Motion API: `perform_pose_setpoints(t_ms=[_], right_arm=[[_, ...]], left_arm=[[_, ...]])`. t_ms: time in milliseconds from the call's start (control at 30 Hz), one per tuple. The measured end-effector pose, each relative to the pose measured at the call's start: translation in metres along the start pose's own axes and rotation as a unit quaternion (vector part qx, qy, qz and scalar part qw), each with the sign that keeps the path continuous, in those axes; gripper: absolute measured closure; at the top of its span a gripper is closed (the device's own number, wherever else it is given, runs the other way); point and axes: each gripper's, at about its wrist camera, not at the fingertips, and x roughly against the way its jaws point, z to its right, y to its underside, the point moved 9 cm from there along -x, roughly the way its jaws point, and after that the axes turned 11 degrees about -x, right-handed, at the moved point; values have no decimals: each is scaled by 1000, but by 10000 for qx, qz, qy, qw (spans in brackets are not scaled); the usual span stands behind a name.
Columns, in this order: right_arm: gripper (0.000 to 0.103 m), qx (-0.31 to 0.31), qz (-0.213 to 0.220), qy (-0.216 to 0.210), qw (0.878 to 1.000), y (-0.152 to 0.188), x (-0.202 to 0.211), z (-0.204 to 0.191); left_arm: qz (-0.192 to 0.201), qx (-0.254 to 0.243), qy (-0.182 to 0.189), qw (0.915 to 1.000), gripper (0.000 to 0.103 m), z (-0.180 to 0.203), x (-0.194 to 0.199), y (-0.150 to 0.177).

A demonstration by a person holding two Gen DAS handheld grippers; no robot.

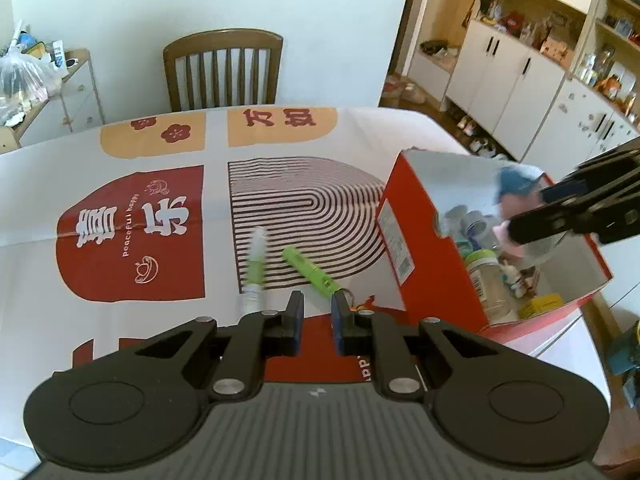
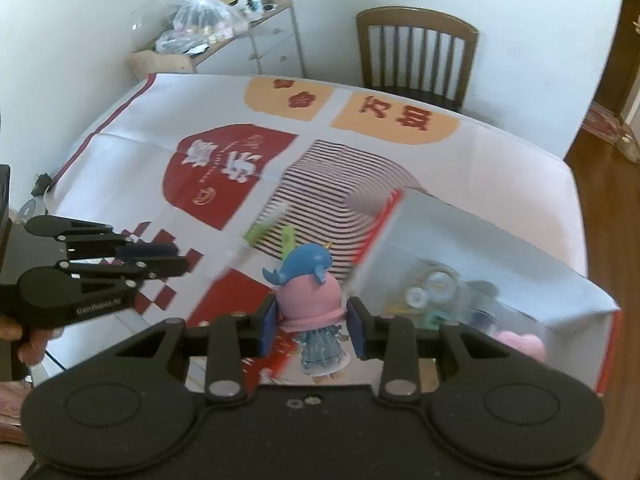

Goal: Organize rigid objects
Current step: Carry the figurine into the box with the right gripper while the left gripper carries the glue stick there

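My right gripper [image 2: 314,330] is shut on a toy figure [image 2: 310,300] with a blue whale hat, pink body and pale blue skirt, and holds it in the air beside the red box [image 2: 480,240]. In the left wrist view the figure [image 1: 514,192] hangs blurred over the open red box [image 1: 424,240], which holds several bottles and small items. My left gripper [image 1: 318,316] is open and empty, low over the table, just in front of a green pen-like tool [image 1: 310,270]. A clear tube with a green label [image 1: 256,266] lies to its left.
A patterned red, white and tan cloth [image 1: 132,236] covers the table. A wooden chair [image 1: 224,72] stands at the far side. A cluttered side cabinet [image 2: 224,32] is beyond the table, white cupboards [image 1: 520,92] to the right.
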Motion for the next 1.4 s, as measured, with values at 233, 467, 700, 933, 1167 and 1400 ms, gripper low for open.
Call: perform_pose_setpoints(t_ms=[233,467,700,933,1167,1400], right_arm=[[68,-297,17,77,9995,12,12,43],[68,-636,-45,273,9976,24,16,71],[68,-1008,-140,483,9936,32,8,88],[68,-1109,-166,533,9923,30,0,85],[68,-1106,-191,517,9923,28,-4,79],[68,-1101,-144,498,9926,31,0,83]], left_arm=[[-215,403,-345,9984,86,-35,-35,5],[-211,458,-879,9949,23,-90,-75,5],[-633,467,-938,9925,24,-123,-124,18],[-605,122,-942,9936,57,-121,-134,23],[-514,-97,-796,9955,86,-106,-132,23],[-581,120,-860,9945,86,-103,-117,25]])
